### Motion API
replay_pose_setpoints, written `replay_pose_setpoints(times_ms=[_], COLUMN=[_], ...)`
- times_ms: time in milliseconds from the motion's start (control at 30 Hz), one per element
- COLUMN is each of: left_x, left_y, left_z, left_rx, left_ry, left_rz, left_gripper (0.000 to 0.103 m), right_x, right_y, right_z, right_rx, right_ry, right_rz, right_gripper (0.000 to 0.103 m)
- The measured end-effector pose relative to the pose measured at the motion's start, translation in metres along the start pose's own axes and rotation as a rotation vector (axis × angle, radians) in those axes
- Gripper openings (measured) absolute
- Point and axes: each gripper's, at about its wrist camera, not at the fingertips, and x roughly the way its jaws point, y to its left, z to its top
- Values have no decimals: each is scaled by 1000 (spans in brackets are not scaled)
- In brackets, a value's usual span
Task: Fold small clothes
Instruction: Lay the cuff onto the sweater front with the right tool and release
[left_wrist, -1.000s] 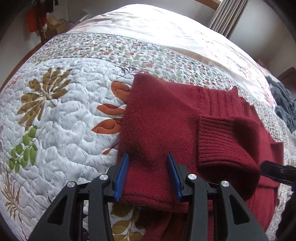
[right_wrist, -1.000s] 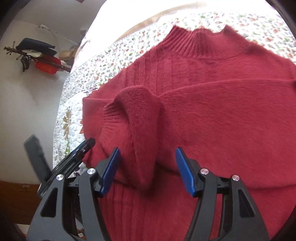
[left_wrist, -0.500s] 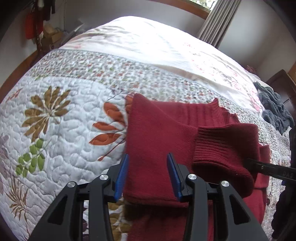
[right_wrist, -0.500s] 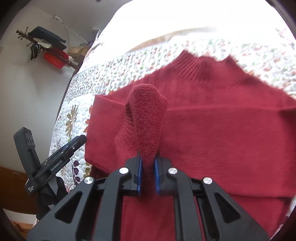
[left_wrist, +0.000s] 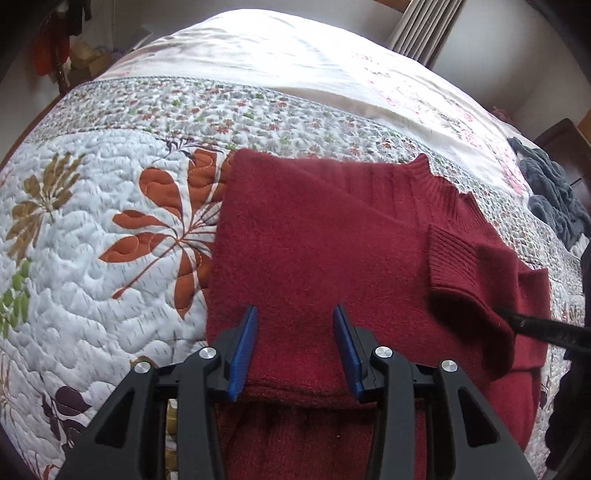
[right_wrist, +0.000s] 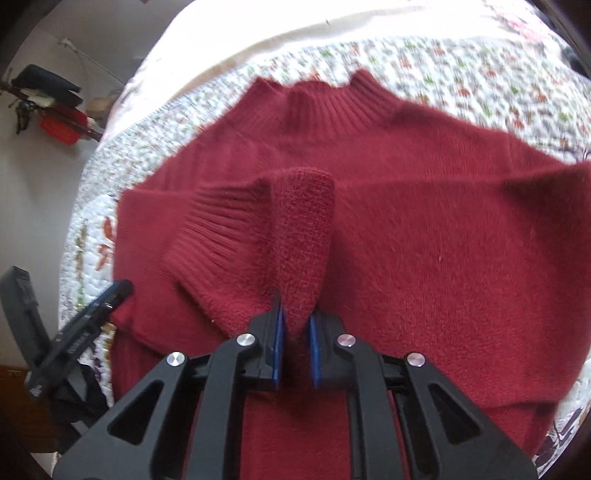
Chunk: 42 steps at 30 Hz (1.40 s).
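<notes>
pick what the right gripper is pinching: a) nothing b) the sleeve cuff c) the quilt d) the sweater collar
b, the right gripper is shut on the sleeve cuff, which stands up from the sweater while the collar lies flat farther off.

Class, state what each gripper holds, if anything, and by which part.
The right gripper is shut on the red sweater, pinching its sleeve near the ribbed cuff. The left gripper is open, holding nothing.
</notes>
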Motion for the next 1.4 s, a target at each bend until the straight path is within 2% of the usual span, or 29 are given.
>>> replay_pose_setpoints(times_ms=[167,267,333,400,500,533,600,800,867,933,967,1033,1100,1400], left_x=[0,-7,-14,-19,-26,-27,-24,1,6,7,8,8,8,9], left_y=[-2,-5,-9,-12,-18,-20,-24,-20,-17,-16,-16,-16,-16,-15], left_z=[2,2,2,2,4,4,6,2,0,-2,-2,-3,-3,-4], left_rx=[13,29,40,43,50,56,62,44,41,42,43,47,49,47], left_ry=[2,-10,-21,-30,-50,-52,-43,24,28,27,27,25,23,13], left_rz=[2,13,16,8,-5,-12,-16,-15,-13,-15,-15,-12,-11,-7], left_gripper=[42,42,43,43,43,43,43,43,43,43,43,43,44,44], right_x=[3,-18,-35,-51,-59,-57,-49,2,17,23,25,21,14,-57], right_y=[-2,8,14,27,48,55,70,102,103,98,96,91,86,18], right_z=[-2,-3,-5,-5,-4,-3,-2,1,3,3,2,2,2,-2], right_rx=[2,-59,-84,-124,-205,-232,-291,-416,-427,-412,-404,-389,-371,-98], right_ry=[3,-37,-84,-130,-147,-140,-126,-34,-13,6,4,-12,-27,-176], right_rz=[-7,-68,-79,-84,-80,-80,-99,-210,-268,-292,-302,-288,-271,-90], right_gripper=[15,26,39,43,49,55,59,60,56,31,28,14,9,7])
